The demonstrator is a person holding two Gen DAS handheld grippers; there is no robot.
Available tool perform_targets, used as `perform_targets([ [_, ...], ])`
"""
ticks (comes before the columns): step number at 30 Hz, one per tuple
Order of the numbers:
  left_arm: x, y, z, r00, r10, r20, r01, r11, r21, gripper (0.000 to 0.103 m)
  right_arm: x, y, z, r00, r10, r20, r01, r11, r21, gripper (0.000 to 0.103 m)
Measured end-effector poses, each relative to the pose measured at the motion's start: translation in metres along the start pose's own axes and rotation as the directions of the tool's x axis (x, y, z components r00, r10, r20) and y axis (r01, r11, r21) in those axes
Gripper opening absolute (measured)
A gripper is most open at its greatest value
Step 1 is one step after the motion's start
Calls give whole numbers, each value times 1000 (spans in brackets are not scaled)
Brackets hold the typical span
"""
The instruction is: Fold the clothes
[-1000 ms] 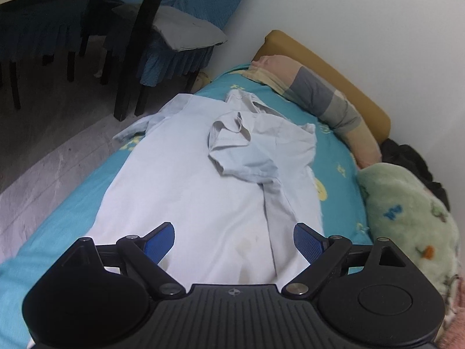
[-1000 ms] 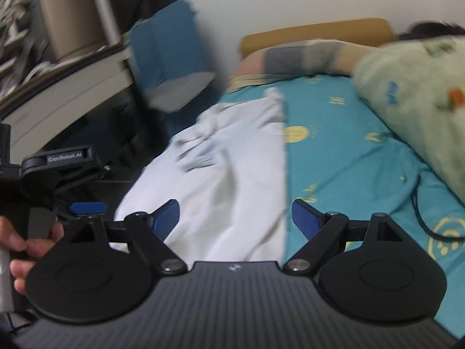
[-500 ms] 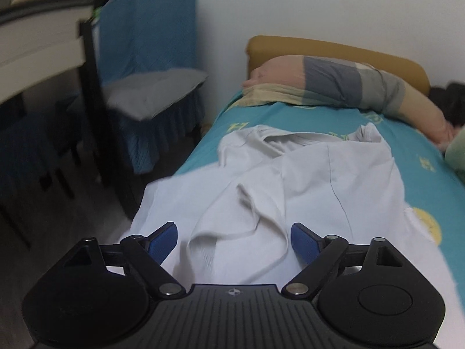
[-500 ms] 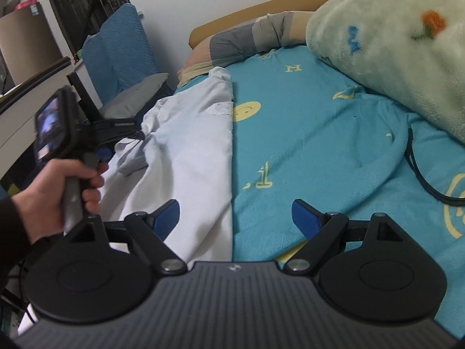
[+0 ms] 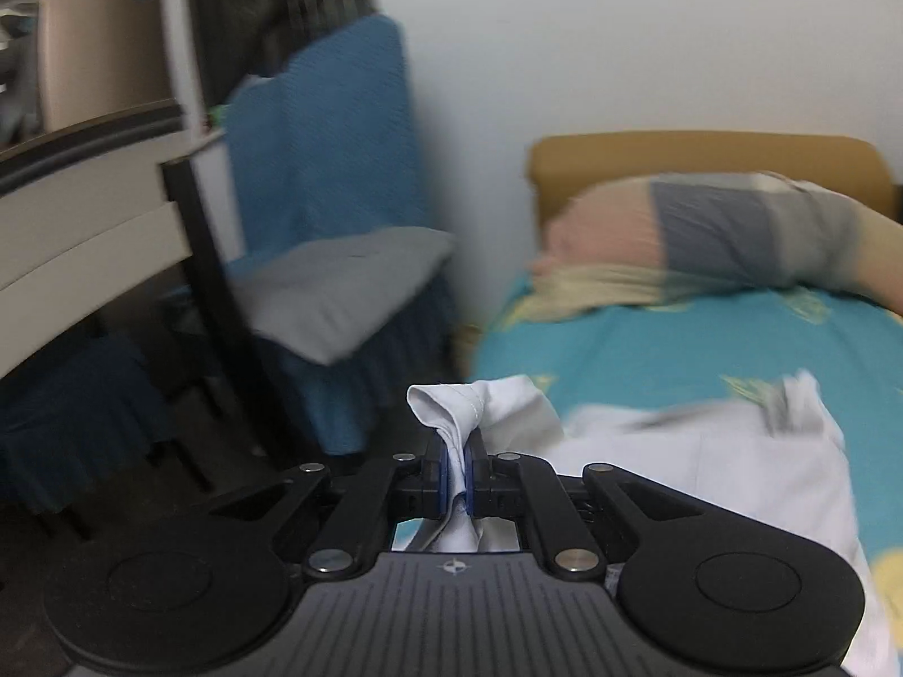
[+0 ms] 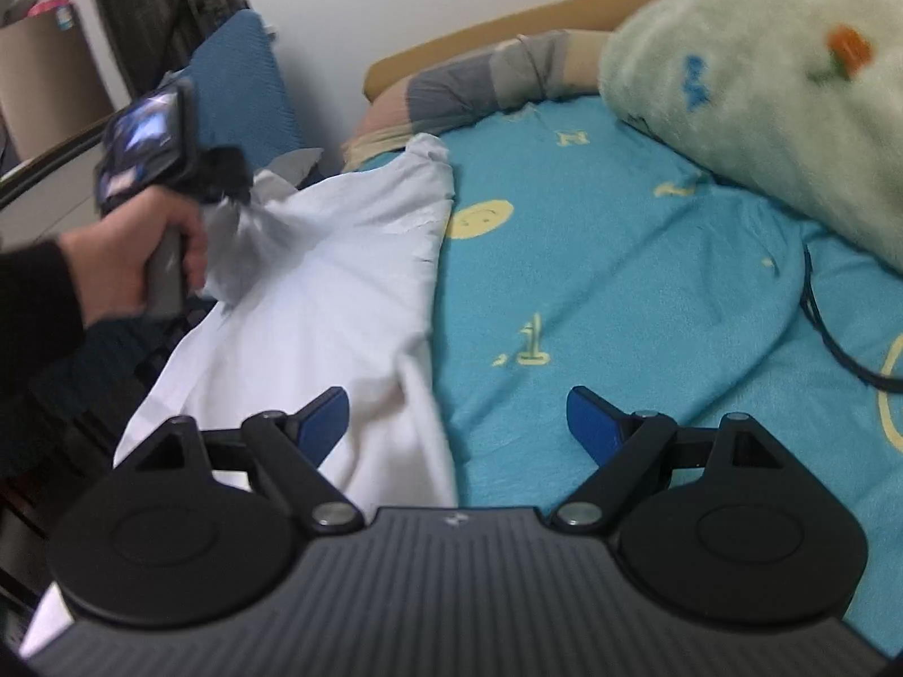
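Low in the frame, our left gripper [image 5: 456, 479] pinches a bunched hem, possibly a sleeve, of the limp, light white shirt [image 6: 316, 304] spread left on the turquoise bedsheet [image 6: 621, 282]; our right gripper [image 6: 457, 423] hovers spread above its near edge, a sensible second hold.

White shirt [image 6: 316, 304]; teal sheet [image 6: 621, 293], yellow prints; pillow [image 5: 733, 231] seemingly grey-peach.

Blue-covered chair [image 5: 333, 169], striped pillow [image 5: 733, 237], green fleece blanket [image 6: 762, 67].

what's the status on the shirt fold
Left hand-held gripper shut on white shirt. Right hand-held gripper open, empty. Nothing blocking.
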State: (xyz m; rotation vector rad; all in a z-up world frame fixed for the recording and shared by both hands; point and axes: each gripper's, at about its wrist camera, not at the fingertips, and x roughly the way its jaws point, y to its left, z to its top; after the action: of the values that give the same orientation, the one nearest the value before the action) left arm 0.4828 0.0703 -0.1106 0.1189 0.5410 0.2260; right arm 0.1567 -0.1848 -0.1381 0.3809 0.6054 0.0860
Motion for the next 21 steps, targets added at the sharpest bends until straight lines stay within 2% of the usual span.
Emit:
perform_targets([
  [1,3,1,2,1000,7,-6,-7,1000,-23,12,-1,0,0,1000,1,2,-1,1000,-3,86],
  [4,-8,5,-6,999,-32,-44,29,998,-62,35,-2,2,-1,1000,3,9,-3,1000,-12,86],
  [5,-14,7,-9,997,-48,-58,44,996,-74,51,-3,2,-1,1000,4,12,-4,1000,-14,86],
  [6,-19,9,-13,995,-65,-72,59,995,-85,57,-3,1,0,1000,4,13,-4,1000,-11,86],
  [9,-39,14,-24,986,-118,-115,105,988,-113,64,-4,-2,3,1000,15,22,-15,1000,10,86],
  [11,-70,19,-37,975,-160,-154,144,983,-110,66,-6,0,5,999,23,31,-24,1000,7,86],
  [14,-133,31,-68,948,-227,-223,201,971,-132,69,-11,4,6,998,34,43,-34,999,-4,86],
  [17,-194,42,-103,908,-284,-308,239,955,-176,69,-20,8,9,997,41,67,-39,999,-26,86],
  [21,-265,59,-143,849,-308,-429,205,941,-270,70,-31,7,10,996,54,71,-52,998,-32,86],
])
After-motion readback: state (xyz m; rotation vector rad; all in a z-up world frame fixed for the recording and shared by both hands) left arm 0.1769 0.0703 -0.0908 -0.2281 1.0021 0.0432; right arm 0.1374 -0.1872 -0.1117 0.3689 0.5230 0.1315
